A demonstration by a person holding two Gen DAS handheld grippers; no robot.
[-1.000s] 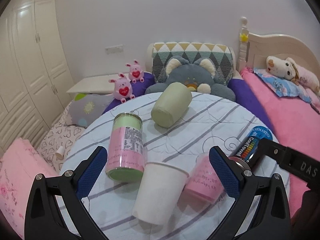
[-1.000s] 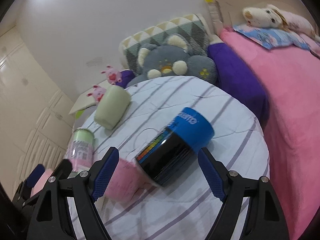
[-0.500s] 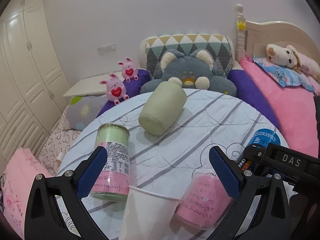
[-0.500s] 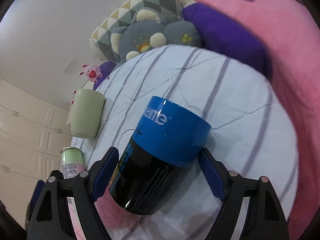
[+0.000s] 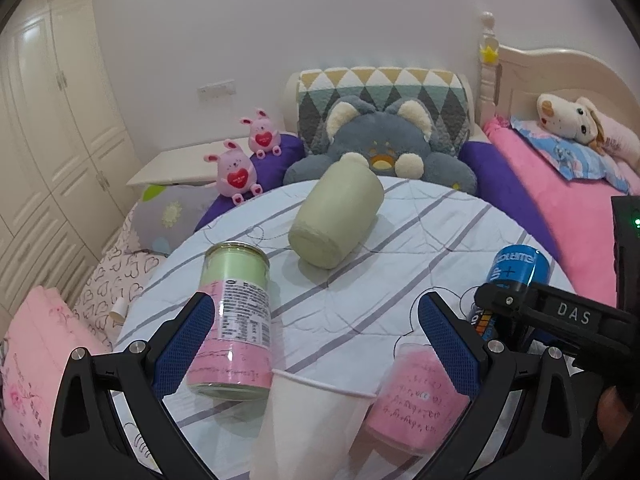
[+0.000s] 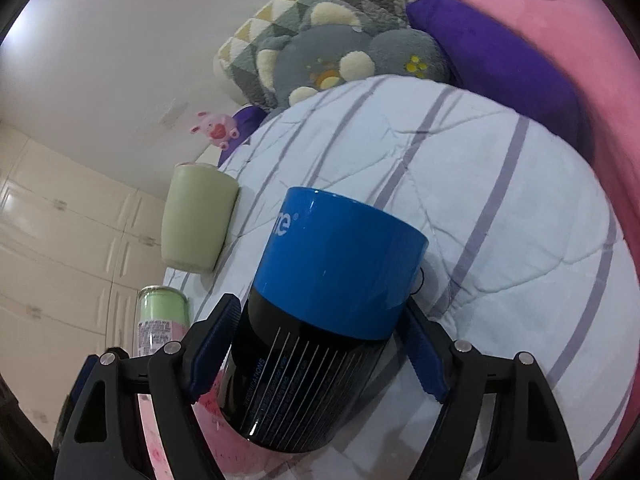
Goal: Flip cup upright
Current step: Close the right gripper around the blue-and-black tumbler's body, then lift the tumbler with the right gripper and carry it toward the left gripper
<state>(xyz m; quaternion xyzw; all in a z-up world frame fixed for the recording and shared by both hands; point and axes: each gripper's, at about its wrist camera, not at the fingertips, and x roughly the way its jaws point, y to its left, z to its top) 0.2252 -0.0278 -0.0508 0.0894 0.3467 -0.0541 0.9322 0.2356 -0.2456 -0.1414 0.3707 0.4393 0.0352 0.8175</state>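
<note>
Nearest in the right wrist view, the right gripper (image 6: 316, 354) has its 2 blue-padded fingers (image 6: 212, 344) pressed against the black lower body of the blue-and-black cup (image 6: 320, 312); the jaws are narrowed to the cup's width and clamp it. The cup is tilted, its blue band pointing up and away toward the far side of the round striped table (image 6: 500, 216). Whether its base touches the cloth cannot be told. In the left wrist view the same cup (image 5: 514, 272) shows near the table's right edge, behind the right gripper's black frame.

The left gripper (image 5: 316, 344) is spread wide and holds nothing. Between and just below its fingers (image 5: 186, 344) stands a white paper cup (image 5: 308, 424), with a pink-filled clear cup (image 5: 416, 396) touching or just beside it on the right, and a pink-and-green labelled jar (image 5: 234, 320) upright just beside the left finger. These 3 crowd the near edge.

Past them the cloth lies open across the middle. Farther on, a pale green cup (image 5: 336, 220) lies on its side, base toward the camera, near the far rim. To its right, bare striped cloth runs to the table edge.

Beyond the rim sit a grey plush cushion (image 5: 380, 152), 2 pink bunny toys (image 5: 236, 172) and a pink bed (image 5: 572, 204).
</note>
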